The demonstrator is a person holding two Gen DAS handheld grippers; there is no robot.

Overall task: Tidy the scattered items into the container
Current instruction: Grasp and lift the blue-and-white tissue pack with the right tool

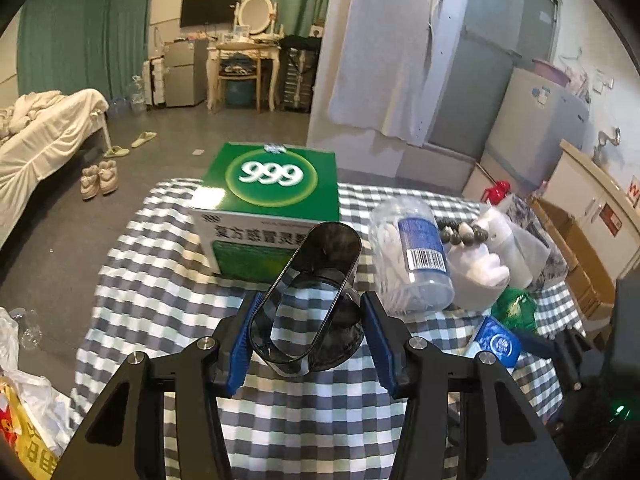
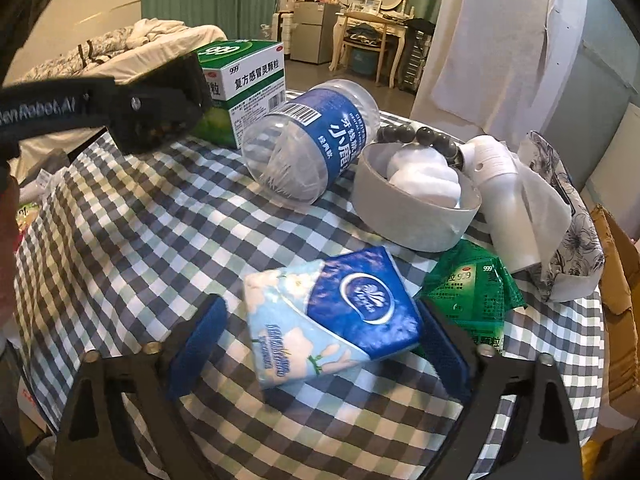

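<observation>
Two tools busy | your left tool grips dark cup | right tool unclenched around tissues | risk: slick pack skews as pads close

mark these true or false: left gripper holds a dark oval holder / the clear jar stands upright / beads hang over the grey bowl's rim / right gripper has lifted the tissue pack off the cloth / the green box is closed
1. The left gripper holds a dark oval holder. True: the blue pads press on its sides.
2. The clear jar stands upright. False: it lies on its side on the checked cloth.
3. Beads hang over the grey bowl rim. True.
4. The right gripper has lifted the tissue pack. False: the pack lies on the cloth between open jaws.
5. The green box is closed. True.
</observation>
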